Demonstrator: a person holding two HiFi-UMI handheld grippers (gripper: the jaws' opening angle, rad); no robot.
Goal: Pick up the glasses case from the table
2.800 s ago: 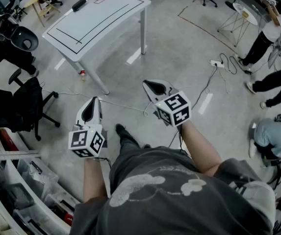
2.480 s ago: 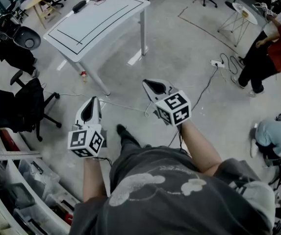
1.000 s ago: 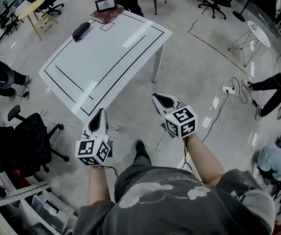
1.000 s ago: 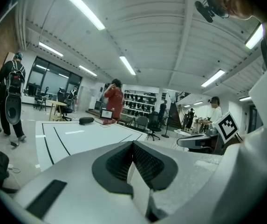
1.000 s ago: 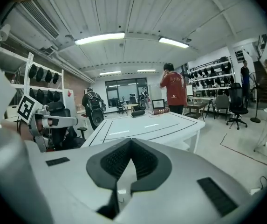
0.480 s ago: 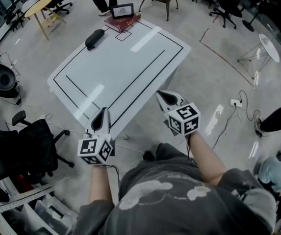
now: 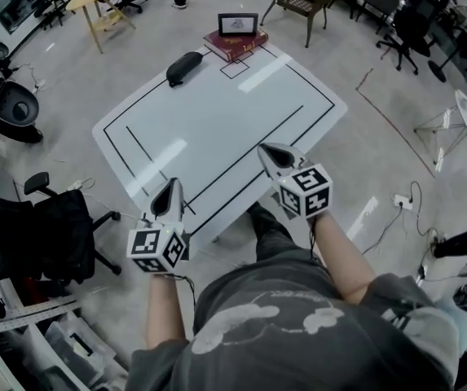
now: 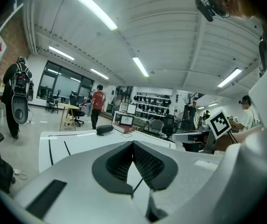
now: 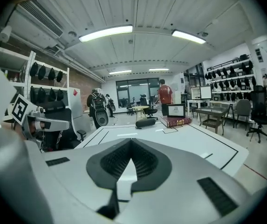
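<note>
One glasses case at the table's far end, left gripper and right gripper over its near edge, both empty, jaws pressed together

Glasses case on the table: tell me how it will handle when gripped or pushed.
The glasses case looks like a dark rounded shell: probably rigid and light. Its curved sides may let it rock if pushed sideways. The glossy table would likely let it slide.

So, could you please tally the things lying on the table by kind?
Glasses case: 1
Book: 1
Frame: 1
Total: 3
</note>
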